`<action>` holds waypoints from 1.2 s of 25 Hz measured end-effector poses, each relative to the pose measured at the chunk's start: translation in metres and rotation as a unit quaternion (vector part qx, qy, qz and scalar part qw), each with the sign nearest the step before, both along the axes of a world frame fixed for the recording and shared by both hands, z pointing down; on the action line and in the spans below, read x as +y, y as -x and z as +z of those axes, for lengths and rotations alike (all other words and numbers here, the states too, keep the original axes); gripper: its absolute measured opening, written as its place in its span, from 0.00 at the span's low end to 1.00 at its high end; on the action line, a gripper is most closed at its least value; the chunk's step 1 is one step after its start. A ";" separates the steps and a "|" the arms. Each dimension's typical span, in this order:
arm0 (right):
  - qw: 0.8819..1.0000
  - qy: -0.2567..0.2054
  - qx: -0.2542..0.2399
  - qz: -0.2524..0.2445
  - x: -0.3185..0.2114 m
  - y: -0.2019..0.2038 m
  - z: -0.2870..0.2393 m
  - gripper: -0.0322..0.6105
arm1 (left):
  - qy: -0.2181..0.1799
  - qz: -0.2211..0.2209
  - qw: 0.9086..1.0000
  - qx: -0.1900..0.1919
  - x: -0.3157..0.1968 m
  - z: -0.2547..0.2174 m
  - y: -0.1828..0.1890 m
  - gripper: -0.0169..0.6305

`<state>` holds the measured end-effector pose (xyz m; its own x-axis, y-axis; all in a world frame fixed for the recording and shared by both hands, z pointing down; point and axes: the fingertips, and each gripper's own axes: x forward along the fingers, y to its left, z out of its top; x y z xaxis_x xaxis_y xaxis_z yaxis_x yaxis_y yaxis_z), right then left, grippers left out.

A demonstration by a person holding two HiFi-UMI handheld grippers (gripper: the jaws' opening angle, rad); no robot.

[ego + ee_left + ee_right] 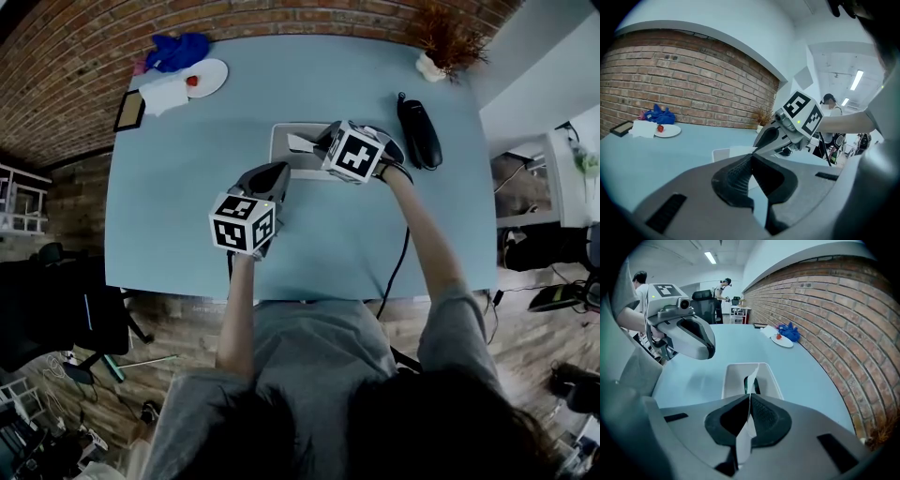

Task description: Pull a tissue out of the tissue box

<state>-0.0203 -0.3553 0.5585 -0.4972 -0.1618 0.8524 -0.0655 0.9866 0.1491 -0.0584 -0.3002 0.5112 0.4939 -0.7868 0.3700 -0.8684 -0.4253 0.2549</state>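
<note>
A pale tissue box lies on the blue table. My right gripper is over the box's top, shut on a white tissue. In the right gripper view the tissue rises from the slot of the tissue box and runs pinched between the pads of the right gripper. My left gripper sits just in front of the box, shut with nothing in it. In the left gripper view its closed tips point at the box and the right gripper.
A black handset lies right of the box. At the table's far left are a white plate with something red, a blue cloth, white napkins and a dark tablet. A dried plant stands far right.
</note>
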 end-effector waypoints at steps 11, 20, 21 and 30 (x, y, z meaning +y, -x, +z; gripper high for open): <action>1.000 -0.013 -0.010 -0.005 0.000 0.001 -0.016 0.05 | -0.018 -0.012 1.000 -0.004 0.004 -0.014 0.001 0.03; 0.999 -0.025 -0.037 0.011 0.000 -0.004 -0.034 0.05 | -0.033 -0.009 0.999 -0.005 0.007 -0.025 -0.002 0.03; 0.999 -0.026 -0.041 0.013 0.000 -0.004 -0.037 0.05 | -0.035 -0.008 0.999 -0.003 0.007 -0.026 -0.003 0.03; 0.995 -0.044 -0.079 0.029 -0.001 -0.004 -0.064 0.05 | -0.052 0.008 0.999 -0.002 0.009 -0.035 -0.009 0.03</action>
